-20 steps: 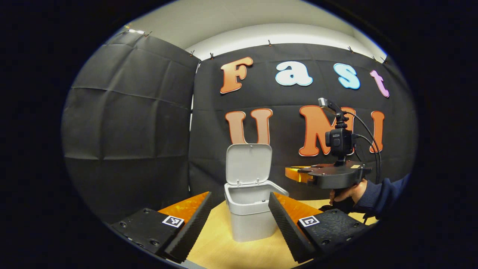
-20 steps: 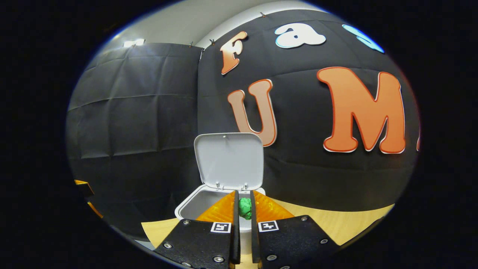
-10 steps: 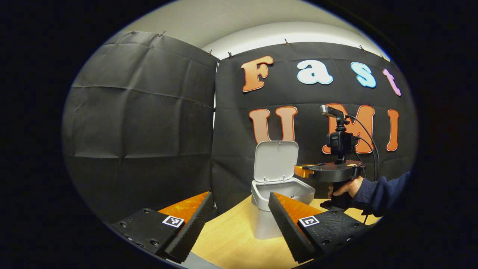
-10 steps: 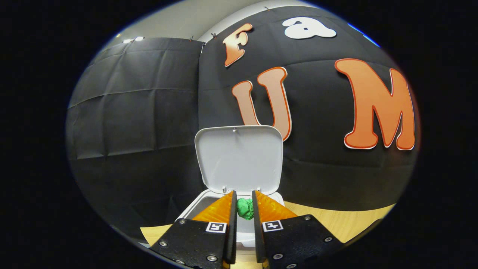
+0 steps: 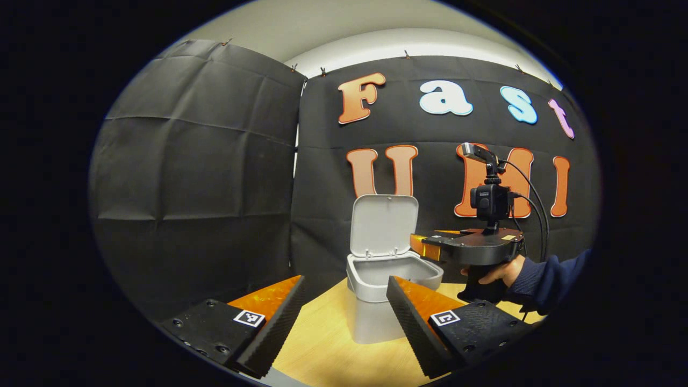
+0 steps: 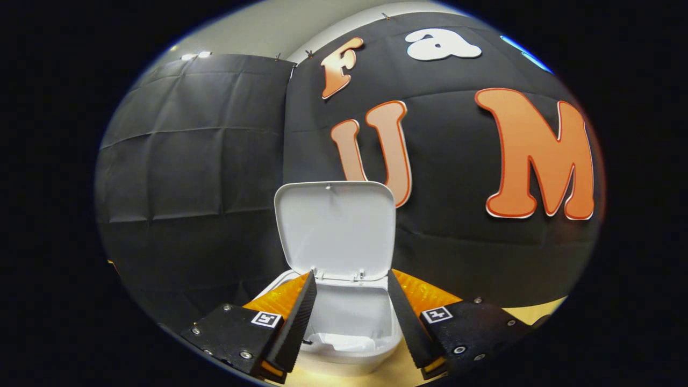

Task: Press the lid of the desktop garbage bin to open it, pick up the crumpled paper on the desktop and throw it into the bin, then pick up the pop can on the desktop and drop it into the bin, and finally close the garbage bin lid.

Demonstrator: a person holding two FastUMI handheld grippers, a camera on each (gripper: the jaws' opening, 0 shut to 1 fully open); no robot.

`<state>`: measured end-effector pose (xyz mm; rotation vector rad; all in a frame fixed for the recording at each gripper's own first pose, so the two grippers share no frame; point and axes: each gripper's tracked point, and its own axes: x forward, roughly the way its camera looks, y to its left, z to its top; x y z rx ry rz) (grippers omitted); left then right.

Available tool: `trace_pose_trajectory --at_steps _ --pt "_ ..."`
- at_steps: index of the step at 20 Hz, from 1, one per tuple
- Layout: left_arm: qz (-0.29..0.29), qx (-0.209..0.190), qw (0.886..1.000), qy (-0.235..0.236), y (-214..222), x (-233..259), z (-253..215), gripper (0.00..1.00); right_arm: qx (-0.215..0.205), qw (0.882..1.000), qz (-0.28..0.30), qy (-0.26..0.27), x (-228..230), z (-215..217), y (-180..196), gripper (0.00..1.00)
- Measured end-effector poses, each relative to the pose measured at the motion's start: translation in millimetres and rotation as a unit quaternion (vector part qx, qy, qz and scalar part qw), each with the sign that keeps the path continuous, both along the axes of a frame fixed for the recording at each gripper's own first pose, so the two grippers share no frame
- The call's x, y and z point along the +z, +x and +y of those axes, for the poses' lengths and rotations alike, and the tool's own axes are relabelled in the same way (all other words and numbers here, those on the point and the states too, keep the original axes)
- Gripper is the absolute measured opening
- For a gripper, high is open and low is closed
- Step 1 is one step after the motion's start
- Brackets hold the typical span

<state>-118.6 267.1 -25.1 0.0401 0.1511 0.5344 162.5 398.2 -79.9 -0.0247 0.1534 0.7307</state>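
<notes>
Bin: garbage bin (image 5: pixel 376 301) of smooth, matt pale-grey plastic, a rounded-corner box tapering downward; centre of the left gripper view, lower centre of the right gripper view (image 6: pixel 349 328); it stands on the table
Lid: lid (image 5: pixel 383 224) a flat rounded rectangle of the same plastic, swung up nearly upright on two small hinge tabs at the bin's far rim; its pale inner face looks toward both cameras (image 6: pixel 334 228)
Bin interior: open mouth with a thick rolled rim; something pale and crinkled lies low inside in the right gripper view, too unclear to name
Crumpled paper, pop can: I cannot tell where they are from these pictures
Table: table (image 5: pixel 328 349) of light wood grain, smooth, at the bottom of the left gripper view
Left gripper: left gripper (image 5: pixel 344 312) at the lower centre of its own view, jaws spread wide with nothing between them; ridged, sawtooth-textured inner pads, flat plates with small square markers; set back from the bin
Right gripper: right gripper (image 6: pixel 349 317) at the bottom of its own view, jaws parted and empty, poised level above the bin's mouth, fingers flanking the opening; in the left gripper view (image 5: pixel 424 244) it sits right of centre, its tip just over the bin's right rim
Hand: hand (image 5: pixel 497 273) wrapped around the right gripper's handle from below, right of the frame; dark blue sleeve (image 5: pixel 545 279) behind it
Camera: small boxy camera (image 5: pixel 488 198) on a post atop the right gripper, cables looping back
</notes>
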Motion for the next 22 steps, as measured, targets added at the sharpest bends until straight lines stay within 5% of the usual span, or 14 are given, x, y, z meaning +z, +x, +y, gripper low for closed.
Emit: trace_pose_trajectory --at_steps 8,22 --pt "-0.004 -0.068 0.998 -0.005 34.3 -3.8 -47.8 0.96 -0.074 0.997 -0.036 0.002 21.3 -112.9 -0.8 1.0" --pt "0.017 -0.23 0.973 -0.011 94.1 -35.1 -167.3 0.95 -0.242 0.97 -0.02 -0.003 11.0 -315.5 -39.7 0.94"
